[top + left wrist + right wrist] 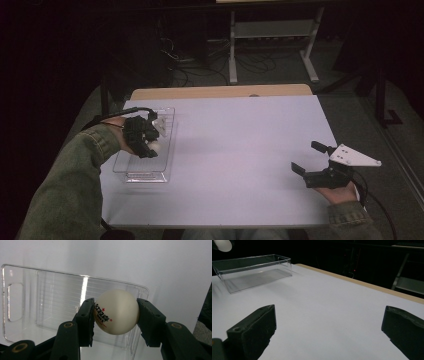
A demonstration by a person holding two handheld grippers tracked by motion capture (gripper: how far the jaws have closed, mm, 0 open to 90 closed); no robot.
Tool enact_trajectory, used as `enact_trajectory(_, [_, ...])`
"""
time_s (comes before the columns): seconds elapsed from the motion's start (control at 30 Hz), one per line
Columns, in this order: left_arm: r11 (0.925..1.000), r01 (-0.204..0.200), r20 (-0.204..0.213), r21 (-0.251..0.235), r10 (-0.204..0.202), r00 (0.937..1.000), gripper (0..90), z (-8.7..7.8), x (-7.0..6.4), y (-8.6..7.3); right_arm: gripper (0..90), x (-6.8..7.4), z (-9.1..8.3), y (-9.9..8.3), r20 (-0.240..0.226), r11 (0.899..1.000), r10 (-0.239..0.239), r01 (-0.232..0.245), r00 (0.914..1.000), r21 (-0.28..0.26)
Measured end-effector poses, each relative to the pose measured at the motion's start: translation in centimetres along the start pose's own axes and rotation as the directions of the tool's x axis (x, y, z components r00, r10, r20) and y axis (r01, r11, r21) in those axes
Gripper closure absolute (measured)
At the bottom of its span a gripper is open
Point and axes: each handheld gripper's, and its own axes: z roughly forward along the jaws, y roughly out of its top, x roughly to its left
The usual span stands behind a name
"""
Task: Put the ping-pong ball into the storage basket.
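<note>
A: Starting with the high view: left gripper (150, 145) hangs over the clear tray (131, 176) near the table's (240, 150) left edge, with a white ball (154, 147) pinched at its tip. Something pale sits at the tray's far end, too blurred to name. Right gripper (307, 161) rests near the right edge, well apart from the tray.

B: Left gripper view?

A: Jaws clamped on the ball (117, 312) from both sides, held above the tray (22, 305) floor, which looks bare below it. Ball has a red star and dark print with red lettering under it; too small and skewed to read.

B: Right gripper view?

A: Jaws spread wide, nothing between them, over bare table (332, 312). Tray (227, 277) sits toward the far left corner, and the ball (223, 245) shows above it.

B: Risks?

A: Likely a drop into the tray. A light ball released from height could bounce over the low wall and roll off the table. A slick round surface could also squirt out sideways if the pinch is off-centre.
</note>
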Motion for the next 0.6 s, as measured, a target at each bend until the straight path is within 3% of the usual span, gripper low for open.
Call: enact_trajectory(0.6, [0.9998, -0.012, 0.036, 0.013, 0.012, 0.9993, 50.8, 2.4, -0.2, -0.2, 0.0, 0.0, 0.1, 0.0, -0.004, 1.0, -0.006, 0.006, 1.0, 0.006])
